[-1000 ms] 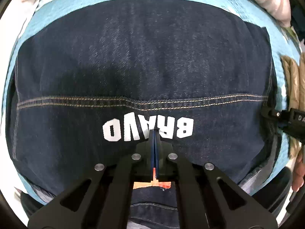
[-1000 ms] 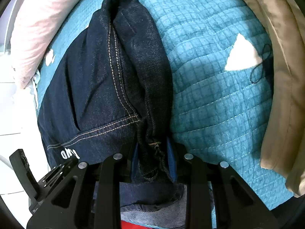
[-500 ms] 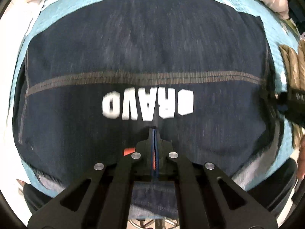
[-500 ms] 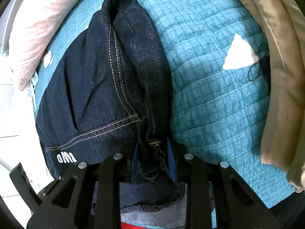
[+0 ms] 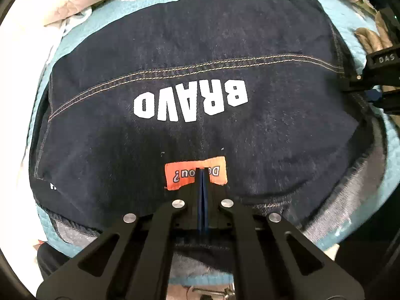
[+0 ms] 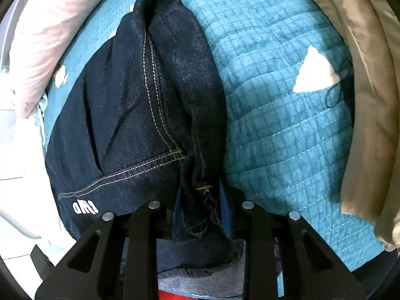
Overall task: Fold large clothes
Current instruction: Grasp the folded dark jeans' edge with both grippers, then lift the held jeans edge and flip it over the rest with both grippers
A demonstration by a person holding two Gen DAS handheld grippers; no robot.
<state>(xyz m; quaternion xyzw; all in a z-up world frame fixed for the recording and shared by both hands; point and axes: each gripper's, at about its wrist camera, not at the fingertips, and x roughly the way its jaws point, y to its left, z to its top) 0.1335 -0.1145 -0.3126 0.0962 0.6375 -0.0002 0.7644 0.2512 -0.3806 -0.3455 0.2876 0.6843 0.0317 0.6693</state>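
Note:
A dark denim garment with white "BRAVO" lettering and an orange label lies spread on a teal quilt. My left gripper is shut, its tips over the orange label with nothing visible between the pads. My right gripper is shut on a bunched side edge of the denim; it also shows in the left wrist view at the garment's right edge.
The teal quilt covers the bed. A pink pillow lies at the left, a beige garment at the right. A white triangle patch marks the quilt. The bed's near edge lies just below the denim.
My left gripper has pulled back toward the near edge, so the lettering and the orange label now show in front of it. My right gripper still holds the bunched edge.

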